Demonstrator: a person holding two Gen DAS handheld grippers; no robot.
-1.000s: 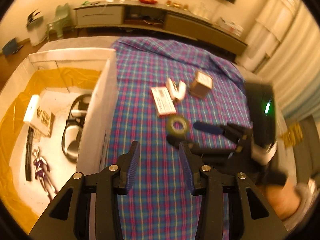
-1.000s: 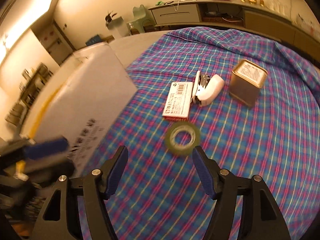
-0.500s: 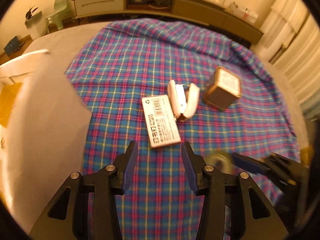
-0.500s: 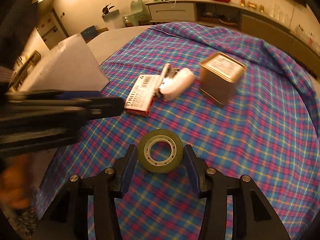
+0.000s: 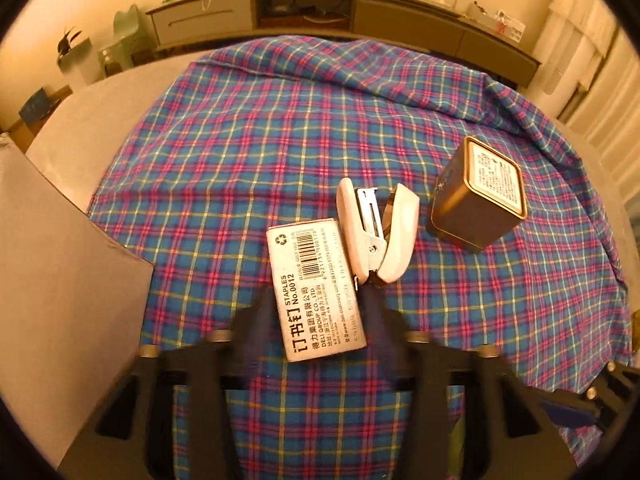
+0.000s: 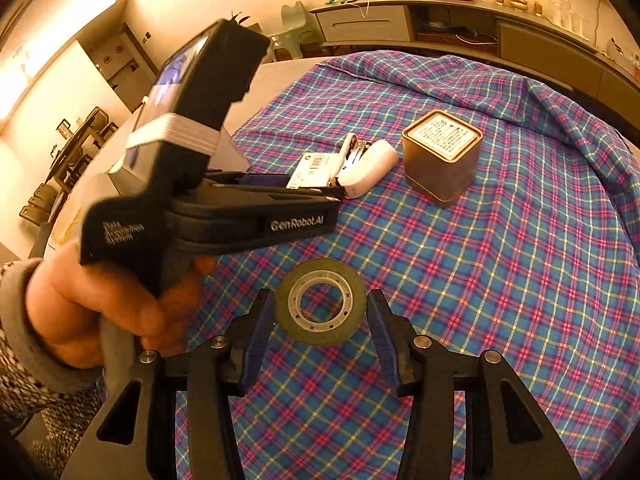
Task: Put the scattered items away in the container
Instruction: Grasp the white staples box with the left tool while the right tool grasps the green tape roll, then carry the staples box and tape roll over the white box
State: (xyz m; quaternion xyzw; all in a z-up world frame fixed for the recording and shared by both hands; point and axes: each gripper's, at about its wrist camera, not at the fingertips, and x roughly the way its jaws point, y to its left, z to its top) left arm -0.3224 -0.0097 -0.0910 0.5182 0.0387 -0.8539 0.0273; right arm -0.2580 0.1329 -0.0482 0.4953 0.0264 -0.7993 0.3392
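Now both grippers have come down onto separate items on the plaid-covered table [image 5: 280, 140]. The left gripper [image 5: 320, 312] has swung away from the cardboard box [image 5: 60, 280] and dropped over the staples box [image 5: 316, 288]; its jaws have just been closing, and the box lies between them, though blur hides whether the pads yet press on it. The right gripper [image 6: 320, 320] has also narrowed and now brackets the tape roll [image 6: 320, 300], the left pad touching or nearly touching its rim and a thin gap showing at the right pad, so I judge neither item is lifted yet. That suggests two pick-ups at once, with the container as the next stop. The white stapler [image 5: 376, 232] lies open and touching the staples box's far right corner, so a lift could drag it. The gold tin [image 5: 476, 196] stands well apart, toward the table's right edge. The cardboard box's wall rises at the table's left edge, near the left gripper, leaving little side room there; the middle and far part of the cloth are free of objects.
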